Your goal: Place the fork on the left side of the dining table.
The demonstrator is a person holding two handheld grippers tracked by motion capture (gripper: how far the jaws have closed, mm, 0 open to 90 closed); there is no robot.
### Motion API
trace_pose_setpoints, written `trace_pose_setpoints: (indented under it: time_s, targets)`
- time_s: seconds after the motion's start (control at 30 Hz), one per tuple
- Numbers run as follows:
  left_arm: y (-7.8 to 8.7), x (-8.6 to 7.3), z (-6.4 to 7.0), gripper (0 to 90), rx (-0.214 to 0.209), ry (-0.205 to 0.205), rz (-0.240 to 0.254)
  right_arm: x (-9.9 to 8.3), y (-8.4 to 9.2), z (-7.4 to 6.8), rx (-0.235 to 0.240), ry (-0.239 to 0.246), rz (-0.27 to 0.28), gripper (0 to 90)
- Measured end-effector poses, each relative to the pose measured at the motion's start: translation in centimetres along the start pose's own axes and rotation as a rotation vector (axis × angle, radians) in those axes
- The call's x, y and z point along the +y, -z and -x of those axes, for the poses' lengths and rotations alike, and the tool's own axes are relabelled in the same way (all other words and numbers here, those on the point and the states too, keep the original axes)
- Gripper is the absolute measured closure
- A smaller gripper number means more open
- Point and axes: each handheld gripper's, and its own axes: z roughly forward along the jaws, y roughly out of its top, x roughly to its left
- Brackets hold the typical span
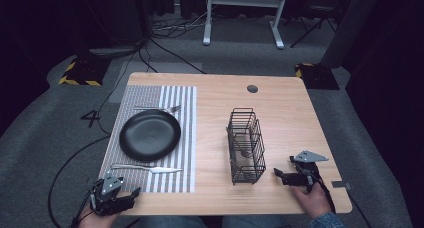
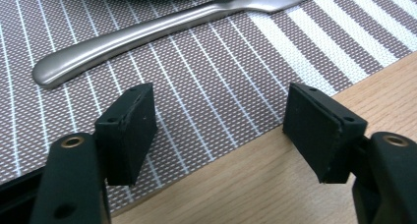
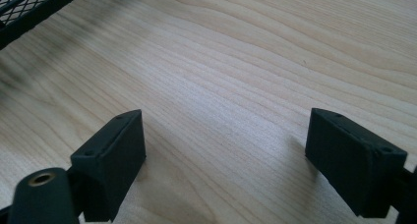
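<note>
Black pads of the left hand-held gripper [image 2: 221,130] stand released and empty over the placemat's [image 2: 196,86] edge, just short of the knife [image 2: 147,35] ahead, seemingly lined up to grasp its handle, while the right hand-held gripper [image 3: 226,155] idles released above bare worktop [image 3: 246,62].

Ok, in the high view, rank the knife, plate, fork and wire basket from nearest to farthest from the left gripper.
From the left gripper, at the table's near left corner:
1. Knife, just beyond it on the striped mat.
2. Plate, mid-mat behind the knife.
3. Fork behind the plate and wire basket off right: too close to call.
</note>
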Motion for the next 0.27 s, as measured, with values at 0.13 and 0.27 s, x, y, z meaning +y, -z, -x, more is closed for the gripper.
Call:
trace_pose_setpoints:
  time_s: [0.13, 0.27]
  targets:
    - [-0.1, -0.8, 0.1, 25.1, -0.002, 0.003, 0.062, 0.0, 0.0, 0.0, 0.0, 0.0, 0.0, 15.3]
    - [-0.1, -1.2, 0.0, 24.5, -0.013, 0.004, 0.088, 0.0, 0.0, 0.0, 0.0, 0.0, 0.0, 15.3]
